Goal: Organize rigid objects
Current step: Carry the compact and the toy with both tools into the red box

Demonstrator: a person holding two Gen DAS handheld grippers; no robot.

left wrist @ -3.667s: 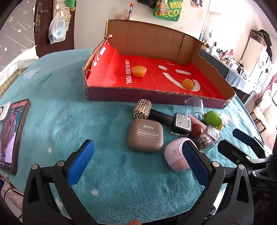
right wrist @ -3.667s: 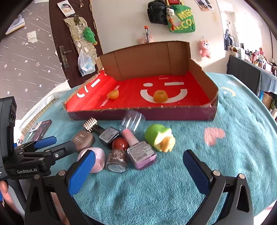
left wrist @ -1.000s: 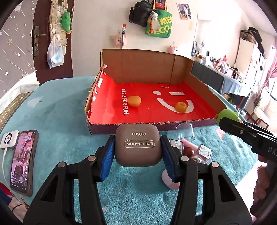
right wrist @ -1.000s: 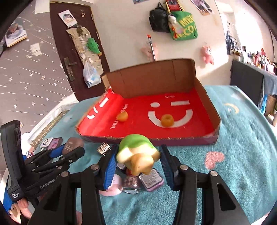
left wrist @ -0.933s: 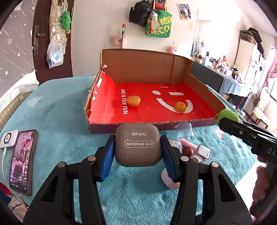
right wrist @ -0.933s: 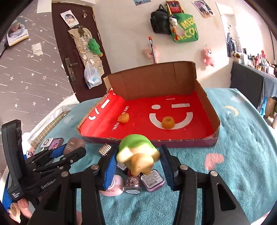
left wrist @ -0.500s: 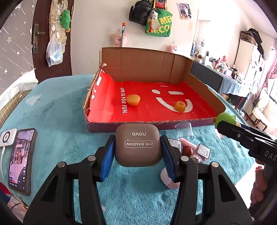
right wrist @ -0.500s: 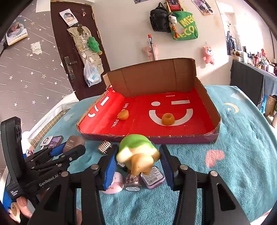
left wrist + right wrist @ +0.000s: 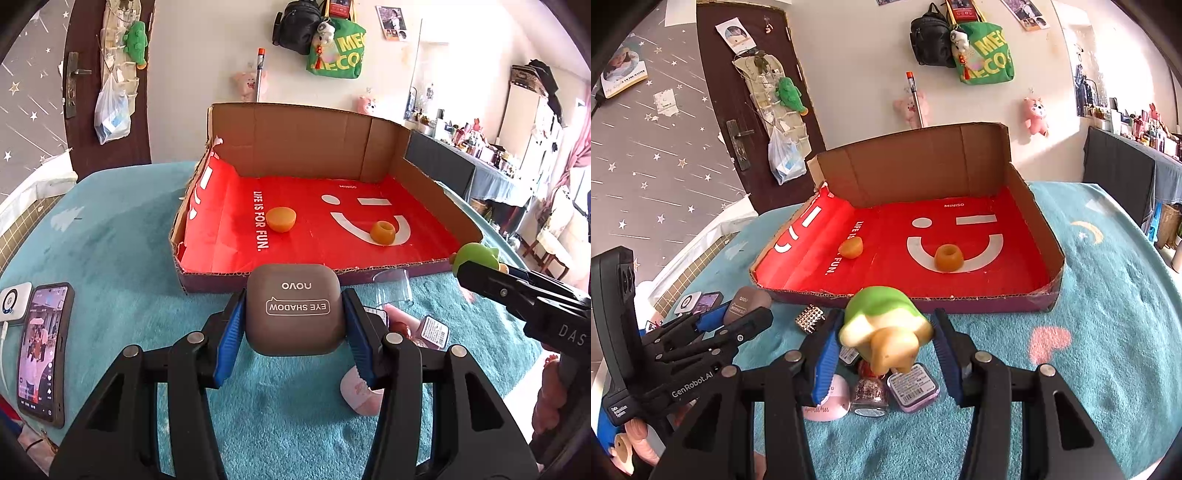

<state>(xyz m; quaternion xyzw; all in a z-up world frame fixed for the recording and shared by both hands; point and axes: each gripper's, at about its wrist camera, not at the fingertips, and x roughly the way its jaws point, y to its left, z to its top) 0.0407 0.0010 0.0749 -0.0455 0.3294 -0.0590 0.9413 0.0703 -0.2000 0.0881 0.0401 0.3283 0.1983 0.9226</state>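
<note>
Pinching eyeshadow case (image 9: 293,308) in left gripper (image 9: 293,332), green toy (image 9: 884,334) in right gripper (image 9: 884,341). Carry both level ahead of the jaws, over the near wall of the red box (image 9: 388,267). Spread jaws only once low inside.

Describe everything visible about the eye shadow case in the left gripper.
The eye shadow case is a taupe, rounded-square compact with a smooth matte, plastic-looking shell, shut. White print reads "novo" and a boxed "EYE SHADOW", upside down from the left wrist view. It is held above the teal blanket, printed face toward the camera, clamped at both sides by the blue pads of the left gripper, just short of the cardboard tray.
</note>
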